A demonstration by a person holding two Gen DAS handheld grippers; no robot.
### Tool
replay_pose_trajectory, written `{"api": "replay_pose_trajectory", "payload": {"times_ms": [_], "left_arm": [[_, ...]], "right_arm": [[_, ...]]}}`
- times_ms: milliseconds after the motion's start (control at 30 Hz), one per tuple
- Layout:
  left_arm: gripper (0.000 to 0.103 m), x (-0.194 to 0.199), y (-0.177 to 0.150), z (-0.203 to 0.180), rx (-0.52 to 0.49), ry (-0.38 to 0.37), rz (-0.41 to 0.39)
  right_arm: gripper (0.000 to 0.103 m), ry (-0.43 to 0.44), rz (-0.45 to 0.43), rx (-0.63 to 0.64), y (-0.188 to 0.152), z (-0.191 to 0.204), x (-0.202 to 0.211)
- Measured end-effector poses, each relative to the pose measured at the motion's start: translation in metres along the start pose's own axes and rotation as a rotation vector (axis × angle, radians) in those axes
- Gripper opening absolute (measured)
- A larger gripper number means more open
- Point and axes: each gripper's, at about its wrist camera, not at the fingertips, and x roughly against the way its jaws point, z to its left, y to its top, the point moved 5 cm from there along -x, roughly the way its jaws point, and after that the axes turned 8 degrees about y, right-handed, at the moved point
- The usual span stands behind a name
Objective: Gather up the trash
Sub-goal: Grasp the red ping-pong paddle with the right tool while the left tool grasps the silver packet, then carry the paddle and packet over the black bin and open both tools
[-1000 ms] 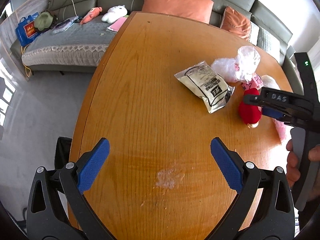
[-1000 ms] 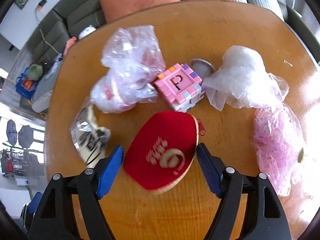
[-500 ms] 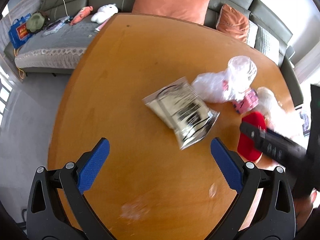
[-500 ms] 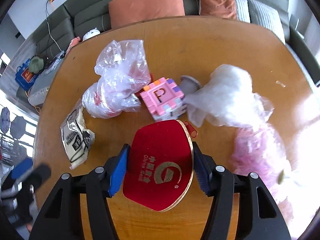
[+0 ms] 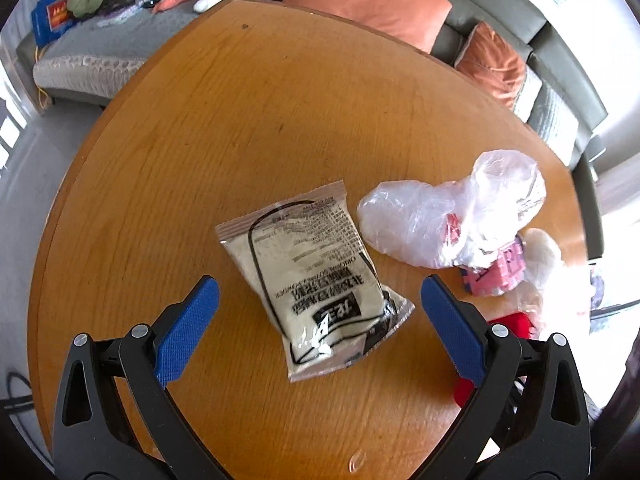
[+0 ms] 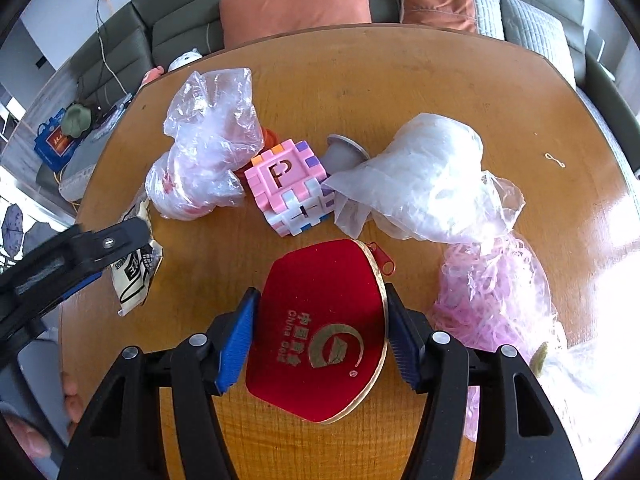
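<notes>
On the round wooden table [image 5: 240, 120] lies a pale printed packet [image 5: 304, 248]. My left gripper [image 5: 316, 284] hovers open over it, a blue pad on either side and clear of it. To the packet's right sits a crumpled clear plastic bag [image 5: 448, 220]. In the right wrist view my right gripper [image 6: 320, 292] is shut on a red zip pouch [image 6: 320, 332] with gold lettering, both pads pressing its edges. Beyond the pouch are the clear bag [image 6: 208, 144], a white plastic bag [image 6: 428, 180] and a bag of pink shredded strands [image 6: 496, 292].
A pink block cube [image 6: 292, 188] and a grey cup-like object [image 6: 344, 152] sit between the bags. A finger [image 6: 116, 240] of the left gripper reaches in from the left over the packet [image 6: 134, 280]. A green sofa with orange cushions [image 5: 368, 0] lies behind the table.
My left gripper has travelled across the table and now hangs over the printed packet. My right gripper's pads have closed onto the red pouch, which now sits squarely between them.
</notes>
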Motion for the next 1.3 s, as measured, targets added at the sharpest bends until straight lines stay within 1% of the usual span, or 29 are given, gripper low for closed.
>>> {"api": "replay_pose_trajectory", "payload": {"times_ms": [33,67,100,133,167,267,333,400,500,600,800,900,1100,1167,1300], "left_arm": [[0.097,-0.002,0.001,-0.002,-0.013,0.021,-0.006],[0.092,-0.003,0.001,-0.003,-0.022,0.032,-0.009],[0.084,-0.007,0.001,-0.005,-0.036,0.046,-0.003],[0.080,-0.011,0.001,-0.006,-0.043,0.051,0.010],[0.074,-0.014,0.000,-0.007,-0.044,0.045,0.020],[0.066,-0.011,0.002,-0.007,-0.060,0.045,-0.005],[0.054,-0.006,0.002,-0.004,-0.062,0.032,-0.026],[0.051,-0.002,0.001,0.000,-0.067,0.015,-0.029],[0.050,0.002,-0.007,0.007,-0.098,0.005,-0.036],[0.050,0.007,-0.019,0.016,-0.105,-0.010,-0.032],[0.050,0.026,-0.041,0.035,-0.125,0.002,-0.053],[0.050,0.037,-0.048,0.054,-0.108,0.005,-0.069],[0.050,0.055,-0.060,0.090,-0.053,0.017,-0.088],[0.050,0.060,-0.064,0.101,-0.034,0.025,-0.094],[0.050,0.071,-0.075,0.136,0.020,0.047,-0.102]], "right_arm": [[0.062,0.002,0.000,0.005,0.002,0.003,-0.001],[0.062,0.003,-0.001,0.007,0.002,0.003,-0.001],[0.062,0.003,-0.002,0.007,0.003,0.006,-0.003],[0.062,0.003,-0.002,0.006,0.003,0.006,-0.003],[0.062,0.002,-0.002,0.006,0.003,0.006,-0.003],[0.062,0.000,-0.005,0.003,0.000,0.007,-0.002],[0.062,-0.002,-0.009,0.001,-0.001,0.007,0.001],[0.062,-0.001,-0.015,0.002,-0.001,0.009,0.004],[0.062,-0.002,-0.025,0.004,-0.002,0.012,0.008],[0.062,0.010,-0.029,0.005,-0.006,0.018,0.014],[0.062,0.027,-0.029,0.034,-0.013,0.041,0.022],[0.062,0.034,-0.027,0.059,-0.016,0.056,0.025],[0.062,0.062,-0.021,0.129,-0.023,0.098,0.026],[0.062,0.076,-0.015,0.158,-0.027,0.116,0.024],[0.062,0.103,-0.001,0.215,-0.035,0.152,0.020]]}}
